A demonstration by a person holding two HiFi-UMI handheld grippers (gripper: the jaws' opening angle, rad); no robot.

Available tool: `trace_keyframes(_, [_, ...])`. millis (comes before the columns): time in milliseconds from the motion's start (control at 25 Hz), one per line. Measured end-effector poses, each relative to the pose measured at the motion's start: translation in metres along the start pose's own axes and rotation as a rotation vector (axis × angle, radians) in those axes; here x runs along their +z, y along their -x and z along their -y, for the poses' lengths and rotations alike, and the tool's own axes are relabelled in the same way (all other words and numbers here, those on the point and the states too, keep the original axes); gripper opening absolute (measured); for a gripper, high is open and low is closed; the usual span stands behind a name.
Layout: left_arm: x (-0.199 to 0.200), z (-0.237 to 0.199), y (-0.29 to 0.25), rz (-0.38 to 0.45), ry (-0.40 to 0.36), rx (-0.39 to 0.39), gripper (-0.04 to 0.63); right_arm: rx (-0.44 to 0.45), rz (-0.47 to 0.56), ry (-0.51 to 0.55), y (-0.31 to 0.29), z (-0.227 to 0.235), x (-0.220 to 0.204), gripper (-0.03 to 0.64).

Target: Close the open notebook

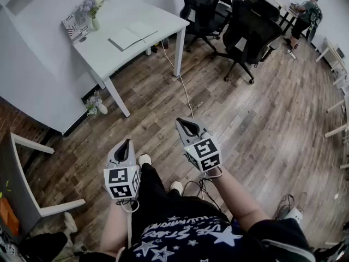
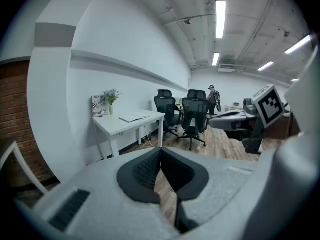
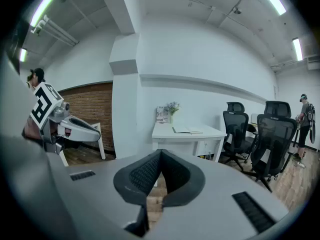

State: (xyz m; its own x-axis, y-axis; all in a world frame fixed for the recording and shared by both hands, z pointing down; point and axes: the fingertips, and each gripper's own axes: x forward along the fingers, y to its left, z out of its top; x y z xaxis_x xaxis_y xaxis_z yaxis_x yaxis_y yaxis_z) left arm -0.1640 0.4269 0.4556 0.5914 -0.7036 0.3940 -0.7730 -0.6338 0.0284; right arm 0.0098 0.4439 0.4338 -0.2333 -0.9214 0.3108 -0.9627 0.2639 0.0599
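Observation:
An open notebook (image 1: 132, 35) lies flat on a white desk (image 1: 103, 48) against the far wall, well ahead of me; it also shows as the notebook (image 2: 132, 117) in the left gripper view and the notebook (image 3: 187, 130) in the right gripper view. My left gripper (image 1: 126, 144) and right gripper (image 1: 186, 125) are held out over the wooden floor, far from the desk. Both are shut with nothing between the jaws. The left gripper's tips (image 2: 160, 150) and the right gripper's tips (image 3: 160, 153) meet.
A vase of flowers (image 1: 92, 10) and a printed card (image 1: 74, 27) stand at the desk's back. Two black office chairs (image 1: 245, 29) stand to the desk's right. A person (image 1: 305, 12) sits far off. A flower pot (image 1: 96, 105) rests on the floor, a white chair frame (image 1: 32, 173) at left.

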Motion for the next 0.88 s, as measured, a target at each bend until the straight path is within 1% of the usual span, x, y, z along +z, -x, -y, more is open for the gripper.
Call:
trace_keyframes(240, [-0.014, 0.011, 0.010, -0.018, 0.017, -0.009, 0.020, 0.008, -0.018, 0.011, 0.009, -0.008, -0.009, 0.002])
trace_keyframes(480, [-0.022, 0.006, 0.011, -0.038, 0.048, -0.001, 0.020, 0.003, -0.024, -0.002, 0.008, -0.003, -0.008, 0.002])
trace_keyframes(680, [-0.020, -0.001, -0.003, -0.044, 0.047, -0.010, 0.020, -0.013, -0.025, -0.015, -0.004, 0.006, -0.008, 0.002])
trace_keyframes(760, [-0.015, -0.007, -0.013, -0.044, 0.042, -0.018, 0.020, -0.019, -0.020, -0.043, -0.012, 0.010, -0.006, 0.002])
trace_keyframes(880, [-0.007, -0.019, -0.032, -0.037, 0.036, -0.029, 0.020, -0.032, -0.024, -0.130, -0.030, 0.018, -0.006, 0.002])
